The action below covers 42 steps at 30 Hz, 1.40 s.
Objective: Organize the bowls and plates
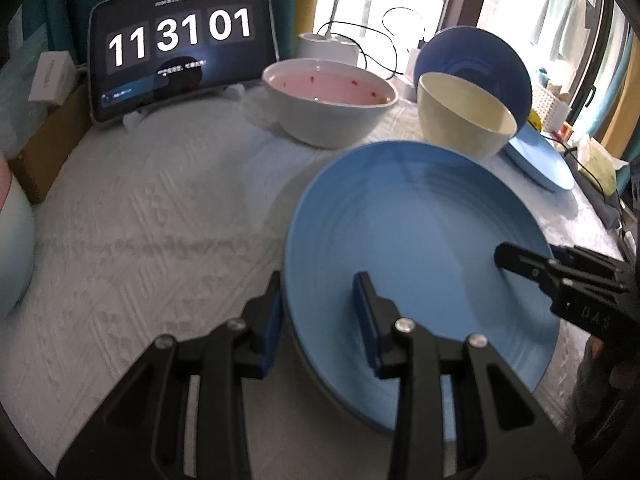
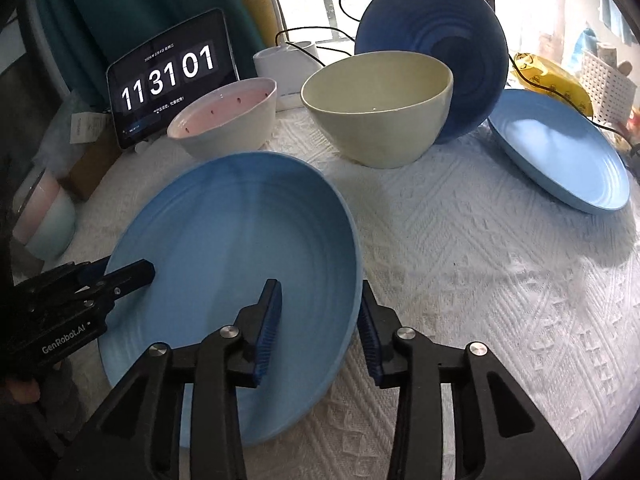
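Note:
A light blue plate [image 1: 420, 216] [image 2: 232, 232] lies nearest on the white cloth. My left gripper [image 1: 320, 320] [image 2: 124, 270] is shut on its left rim, one pad outside and one inside. My right gripper [image 2: 320, 320] [image 1: 516, 258] straddles the right rim, open, pads close to it but not pressing. Behind stand a pink-lined bowl [image 1: 328, 92] [image 2: 224, 120] and a cream bowl [image 1: 464, 120] [image 2: 380, 112]. A dark blue plate [image 2: 440, 40] [image 1: 480, 56] leans upright behind the cream bowl. A second light blue plate [image 2: 560, 152] [image 1: 540, 160] lies at the right.
A tablet [image 1: 180, 52] showing a clock stands at the back left. Stacked pastel cups [image 2: 44, 220] sit at the left edge. A white box [image 2: 280, 68] with cables, a yellow bag [image 2: 552, 76] and a white basket [image 2: 604, 80] line the back.

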Tool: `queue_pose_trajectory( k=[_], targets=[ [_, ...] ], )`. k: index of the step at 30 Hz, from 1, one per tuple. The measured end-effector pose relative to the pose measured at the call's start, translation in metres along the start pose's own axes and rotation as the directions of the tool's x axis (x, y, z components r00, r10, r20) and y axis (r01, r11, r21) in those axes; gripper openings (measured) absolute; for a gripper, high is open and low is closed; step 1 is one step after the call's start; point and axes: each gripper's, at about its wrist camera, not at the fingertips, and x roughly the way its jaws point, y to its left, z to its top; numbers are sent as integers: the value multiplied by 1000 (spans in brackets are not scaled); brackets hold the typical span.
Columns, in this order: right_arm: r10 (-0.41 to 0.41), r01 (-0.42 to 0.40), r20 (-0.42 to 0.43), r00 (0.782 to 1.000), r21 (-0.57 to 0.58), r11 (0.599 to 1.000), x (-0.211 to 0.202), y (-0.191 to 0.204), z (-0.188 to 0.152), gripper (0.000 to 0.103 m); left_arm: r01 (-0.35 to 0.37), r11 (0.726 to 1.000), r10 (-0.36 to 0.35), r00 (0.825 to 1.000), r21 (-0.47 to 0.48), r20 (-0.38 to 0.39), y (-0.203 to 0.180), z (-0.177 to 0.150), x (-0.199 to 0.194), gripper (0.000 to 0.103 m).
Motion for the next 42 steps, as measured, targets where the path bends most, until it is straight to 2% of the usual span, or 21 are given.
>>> queue_pose_trajectory(
  k=[14,24,29,33,39,42],
  targets=[
    [-10,10,-4,1000,-30,1000,-10,21,-17,38,-1,1000,1,1000,-21,6,11,-25,-20,35],
    [-17,16,-9,1000,-16,1000,-9,24,-21,39,6,1000,-6,1000,-31,5,13,-25,-22,36],
    [-53,53,1,999,-47,997,-11,28,-21,39,-4,998,7,998,-67,57,18,-21,-37,37],
    [-76,76,20,997,-52,996,-18,23,-21,39,23,995,-13,994,-95,105,19,-16,-53,45],
    [-100,102,63,993,-28,994,-36,7,-22,42,31,998,-22,990,-63,143,-2,-5,-68,46],
    [-105,107,88,991,-17,994,-47,-2,-22,48,38,999,-31,987,-38,159,-16,2,-75,47]
  ],
)
